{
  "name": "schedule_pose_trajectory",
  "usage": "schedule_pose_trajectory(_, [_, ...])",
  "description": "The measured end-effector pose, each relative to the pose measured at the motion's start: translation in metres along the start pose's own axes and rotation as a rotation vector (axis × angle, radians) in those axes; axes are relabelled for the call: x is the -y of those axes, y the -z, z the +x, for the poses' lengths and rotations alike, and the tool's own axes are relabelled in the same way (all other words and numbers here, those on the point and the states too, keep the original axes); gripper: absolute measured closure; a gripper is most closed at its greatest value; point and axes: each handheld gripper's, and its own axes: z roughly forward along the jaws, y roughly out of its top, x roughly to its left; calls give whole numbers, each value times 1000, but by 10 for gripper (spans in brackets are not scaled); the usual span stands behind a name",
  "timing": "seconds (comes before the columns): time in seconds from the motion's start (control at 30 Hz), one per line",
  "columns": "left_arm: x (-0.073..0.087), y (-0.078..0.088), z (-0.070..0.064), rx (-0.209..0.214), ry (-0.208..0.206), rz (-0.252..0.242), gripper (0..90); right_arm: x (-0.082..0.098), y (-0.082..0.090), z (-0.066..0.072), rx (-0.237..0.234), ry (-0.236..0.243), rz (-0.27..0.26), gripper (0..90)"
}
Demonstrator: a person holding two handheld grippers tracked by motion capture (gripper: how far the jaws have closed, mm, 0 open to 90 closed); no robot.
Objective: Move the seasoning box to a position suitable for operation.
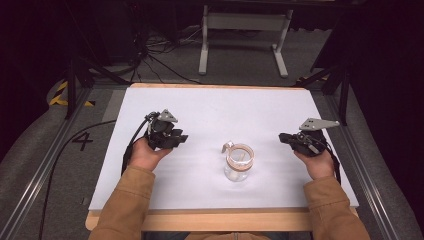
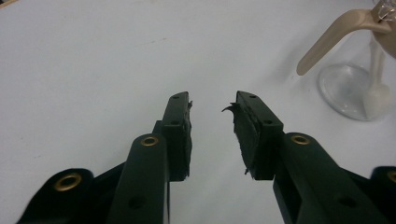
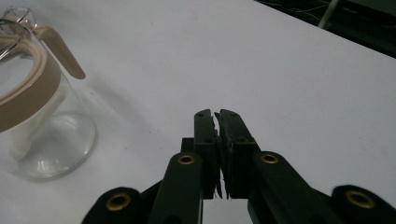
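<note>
Glass forms the body of the jar (image 1: 238,165), which is standing upright near the middle of the white table (image 1: 210,110), between the two grippers and touching neither; it is judged rigid, smooth, slippery and breakable, so the tan collar (image 3: 32,88) or its handle (image 2: 327,39) is offering the safer hold. Left gripper (image 1: 172,140) is holding its jaws apart on nothing, right gripper (image 1: 290,139) is keeping its jaws closed and empty, and open tabletop is lying all round the jar, well away from every edge.
</note>
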Motion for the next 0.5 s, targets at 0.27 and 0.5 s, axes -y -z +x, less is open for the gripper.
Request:
schedule_pose_trajectory(0.27, [-10,9,-11,64,-20,-25,724,-2,1,5,-24,6,-4,857])
schedule_pose_trajectory(0.5, [-19,10,-26,122,-66,-30,782,-2,1,9,-51,9,12,865])
